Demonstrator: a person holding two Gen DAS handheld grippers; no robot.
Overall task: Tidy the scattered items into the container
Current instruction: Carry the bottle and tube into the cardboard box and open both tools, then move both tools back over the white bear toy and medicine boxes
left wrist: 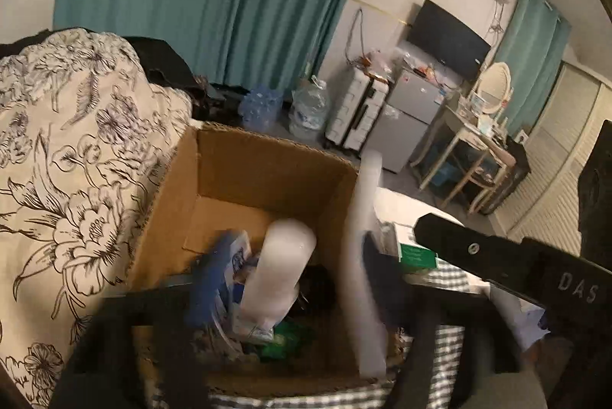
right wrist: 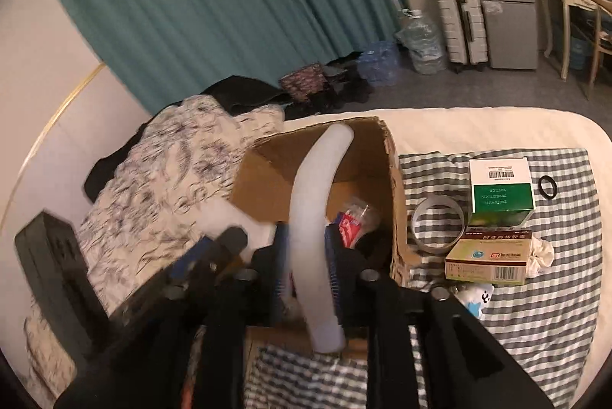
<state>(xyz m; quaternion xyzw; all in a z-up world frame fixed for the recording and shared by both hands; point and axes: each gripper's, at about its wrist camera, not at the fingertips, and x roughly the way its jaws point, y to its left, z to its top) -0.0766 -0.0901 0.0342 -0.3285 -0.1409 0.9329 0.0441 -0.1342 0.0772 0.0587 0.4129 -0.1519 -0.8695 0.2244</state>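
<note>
- Cardboard box [right wrist: 390,156] on the bed, dead ahead of both hand-held grippers, part-filled with clutter.
- Pale translucent tube [right wrist: 310,218] arcing over the box between the right hand-held gripper [right wrist: 308,279] fingers, pads apart, no clamp visible.
- Left hand-held gripper [left wrist: 290,298] wide, blurred.
- Right of it: green-and-white carton [right wrist: 501,195], tape ring [right wrist: 438,225], medicine box [right wrist: 489,260] on checked cloth [right wrist: 554,294].

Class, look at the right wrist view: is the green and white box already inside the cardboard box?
No, the green and white box lies on the checked cloth, outside the cardboard box.
</note>
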